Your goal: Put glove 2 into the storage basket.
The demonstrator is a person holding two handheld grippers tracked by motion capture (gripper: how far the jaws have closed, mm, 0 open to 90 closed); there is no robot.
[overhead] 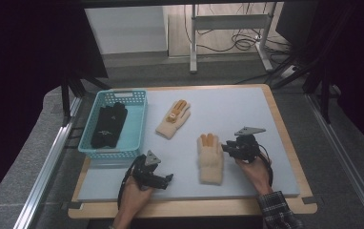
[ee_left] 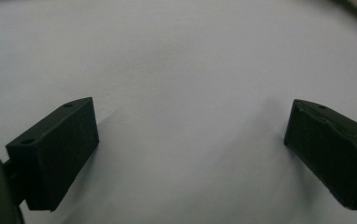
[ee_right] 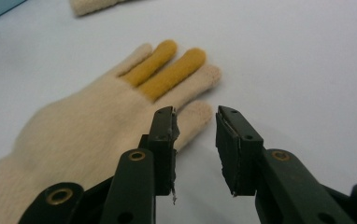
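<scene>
Right gripper [ee_right: 195, 140], jaws narrowly parted and empty, poised at the thumb edge of the cream glove [ee_right: 88, 135] lying flat on the table [overhead: 247, 109], at 3 o'clock of it; left gripper [ee_left: 190, 149], jaws wide and empty, at 7 o'clock of the glove

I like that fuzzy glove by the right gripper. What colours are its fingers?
Two fingers of the glove are mustard yellow, the rest cream; right gripper view shows it best.

Pale grey-blue mat [overhead: 247, 109] over a wood-edged table [overhead: 285, 138]; grey carpet floor [overhead: 23, 157] all round — white wall panel [overhead: 127, 28] behind, metal desk legs [overhead: 230, 21], tangled cables [overhead: 242, 40], dark curtains [overhead: 23, 47] at both sides.
</scene>
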